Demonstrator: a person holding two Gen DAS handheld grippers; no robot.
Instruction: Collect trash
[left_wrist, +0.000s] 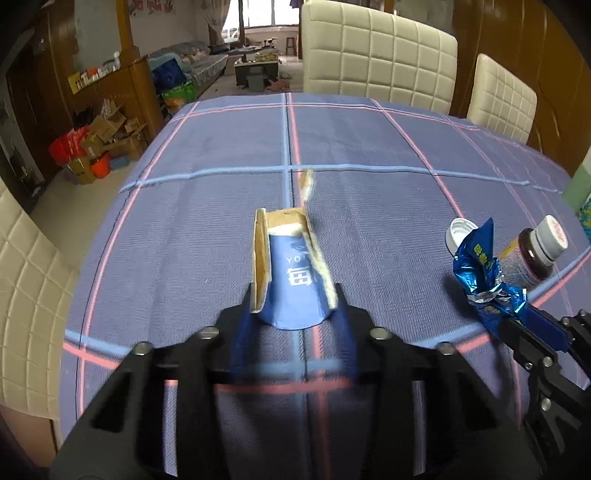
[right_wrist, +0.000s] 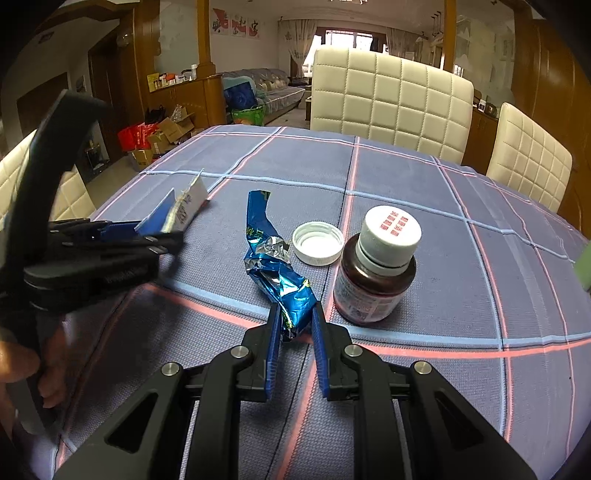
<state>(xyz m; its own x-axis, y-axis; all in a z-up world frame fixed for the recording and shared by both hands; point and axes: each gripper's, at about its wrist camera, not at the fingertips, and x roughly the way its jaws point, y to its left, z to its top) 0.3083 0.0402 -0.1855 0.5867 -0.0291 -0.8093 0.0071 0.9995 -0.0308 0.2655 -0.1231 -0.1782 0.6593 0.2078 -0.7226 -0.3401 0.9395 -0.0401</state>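
My left gripper (left_wrist: 293, 299) is shut on a torn blue and brown cardboard box (left_wrist: 291, 266) and holds it above the table; it also shows in the right wrist view (right_wrist: 173, 214) at the left. My right gripper (right_wrist: 294, 314) is shut on a crumpled blue foil wrapper (right_wrist: 277, 266), which shows in the left wrist view (left_wrist: 480, 266) at the right. A white bottle cap (right_wrist: 317, 243) lies just beyond the wrapper. A brown medicine bottle (right_wrist: 376, 269) with a white lid stands to its right.
The table carries a blue checked cloth (right_wrist: 461, 258) with pink lines. Cream padded chairs (right_wrist: 391, 99) stand along the far and left sides. Boxes and bags (left_wrist: 96, 144) lie on the floor at the far left.
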